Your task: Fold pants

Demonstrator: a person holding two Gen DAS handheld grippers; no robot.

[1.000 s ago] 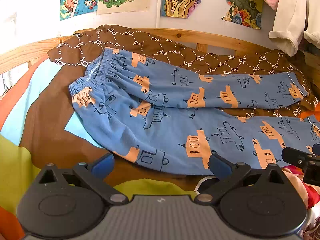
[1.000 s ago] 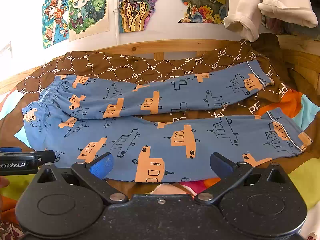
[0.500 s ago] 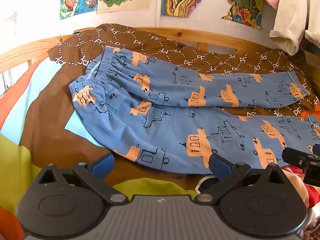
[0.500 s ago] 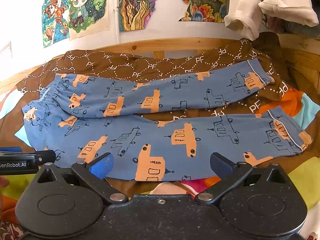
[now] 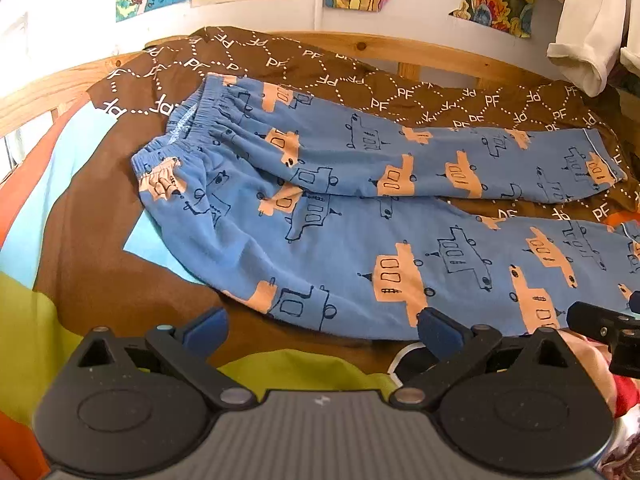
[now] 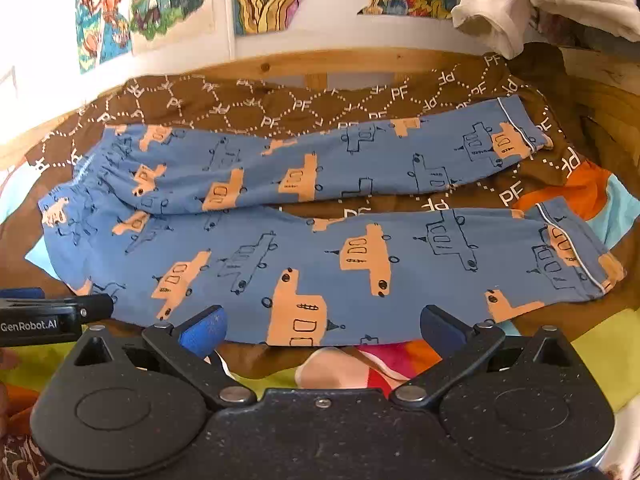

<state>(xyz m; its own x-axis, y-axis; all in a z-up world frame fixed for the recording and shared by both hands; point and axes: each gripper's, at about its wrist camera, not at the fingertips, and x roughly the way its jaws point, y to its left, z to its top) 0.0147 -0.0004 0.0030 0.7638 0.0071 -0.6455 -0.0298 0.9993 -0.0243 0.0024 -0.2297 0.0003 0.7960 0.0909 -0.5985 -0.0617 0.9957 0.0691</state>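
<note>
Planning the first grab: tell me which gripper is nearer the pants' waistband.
Left. The left gripper hovers open at the near leg's edge toward the waistband; the right gripper hovers open farther along that leg, toward the cuffs.

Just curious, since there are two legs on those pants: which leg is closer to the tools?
The lower pant leg, whose edge lies just ahead of both open tools; the other leg lies beyond it, toward the wooden rail.

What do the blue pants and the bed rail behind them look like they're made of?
The blue pants look like soft, matte knit cotton, pajama-like: they lie limp, crease gently and gather at an elastic waistband, though the exact fibre can't be told. The bed rail appears to be light pine-like wood with a smooth finish; a knot and grain show.
</note>
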